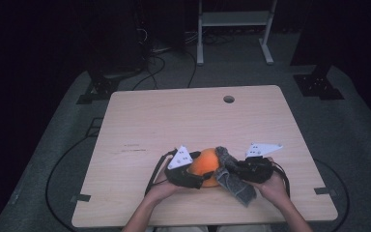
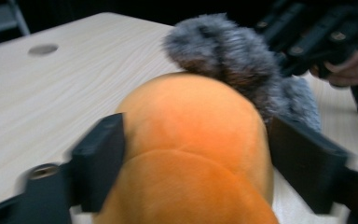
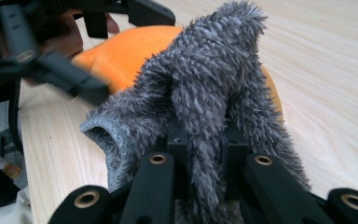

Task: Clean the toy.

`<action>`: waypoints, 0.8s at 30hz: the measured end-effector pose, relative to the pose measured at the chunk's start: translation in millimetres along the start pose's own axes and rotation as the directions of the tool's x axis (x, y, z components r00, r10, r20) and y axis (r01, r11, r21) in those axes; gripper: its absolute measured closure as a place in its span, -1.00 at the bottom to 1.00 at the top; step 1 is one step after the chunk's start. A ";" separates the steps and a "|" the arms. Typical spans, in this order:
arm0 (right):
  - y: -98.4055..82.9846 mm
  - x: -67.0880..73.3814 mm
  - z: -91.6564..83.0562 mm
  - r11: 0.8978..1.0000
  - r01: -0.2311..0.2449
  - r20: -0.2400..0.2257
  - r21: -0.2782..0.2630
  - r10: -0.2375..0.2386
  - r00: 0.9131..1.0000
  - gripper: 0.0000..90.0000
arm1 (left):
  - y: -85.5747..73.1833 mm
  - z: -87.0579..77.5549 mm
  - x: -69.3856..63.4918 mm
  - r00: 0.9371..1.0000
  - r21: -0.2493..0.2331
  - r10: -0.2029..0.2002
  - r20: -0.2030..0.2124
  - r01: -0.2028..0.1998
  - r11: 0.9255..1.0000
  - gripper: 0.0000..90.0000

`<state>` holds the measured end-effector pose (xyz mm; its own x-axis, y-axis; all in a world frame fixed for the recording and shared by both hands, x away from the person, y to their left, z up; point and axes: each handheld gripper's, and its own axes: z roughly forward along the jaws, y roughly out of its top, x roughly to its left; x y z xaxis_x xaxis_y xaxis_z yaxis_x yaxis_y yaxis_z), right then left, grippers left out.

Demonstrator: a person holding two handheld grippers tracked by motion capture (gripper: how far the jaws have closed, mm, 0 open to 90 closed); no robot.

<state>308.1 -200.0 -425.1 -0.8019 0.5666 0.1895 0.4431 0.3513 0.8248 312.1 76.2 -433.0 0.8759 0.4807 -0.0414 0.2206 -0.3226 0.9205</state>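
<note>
A round orange plush ball (image 1: 204, 164) (image 2: 191, 140) (image 3: 121, 51) lies near the table's front edge. My left gripper (image 1: 198, 173) (image 2: 193, 128) reaches in from the left. Its jaws stand on either side of the ball, the right one with a slight gap, so the gripper is open. A grey fuzzy cloth (image 1: 234, 180) (image 2: 233, 51) (image 3: 205, 88), sock-like with an open cuff, leans against the ball's right side. My right gripper (image 1: 241, 169) (image 3: 205, 135) is shut on this cloth, with a fold pinched between its jaws. A person's hands hold both grippers.
The light wooden table (image 1: 174, 121) has a round cable hole (image 1: 228, 99) at its far middle. Its far half is bare wood. Beyond it on the grey floor are a white metal frame (image 1: 232, 29), dark stands and loose cables.
</note>
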 end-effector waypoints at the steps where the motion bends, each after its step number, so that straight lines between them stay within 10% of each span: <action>1: 1.0 0.4 -0.1 1.000 0.004 0.002 -0.001 -0.004 1.000 0.73 | -1.4 -1.4 2.1 1.000 0.010 -0.014 0.006 0.014 1.000 -0.37; 8: -16.8 -22.3 -8.7 0.997 -0.067 0.074 0.040 0.064 0.995 0.73 | -1.6 -4.2 -7.8 0.996 0.100 0.085 0.003 -0.084 0.991 -0.20; 13: -0.9 -11.1 -14.8 0.999 -0.038 0.017 -0.036 0.039 0.999 0.73 | -2.9 -7.8 -4.5 0.995 0.112 0.091 0.030 -0.094 0.989 -0.19; 19: -5.1 -1.1 -1.3 1.000 0.012 0.027 0.025 -0.012 1.000 0.73 | 6.0 -9.4 2.7 0.996 0.077 -0.062 0.064 0.057 0.995 -0.66; 24: -9.3 -0.3 -4.6 0.999 0.020 0.022 0.042 -0.021 1.000 0.73 | 1.0 -1.4 -0.2 0.998 0.130 -0.057 0.040 0.051 0.990 -0.61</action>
<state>302.4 -206.9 -430.3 -0.8023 0.5750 0.1602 0.4431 0.3939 0.8053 311.6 76.9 -431.5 0.8782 0.4657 -0.1091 0.3192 -0.4007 0.8588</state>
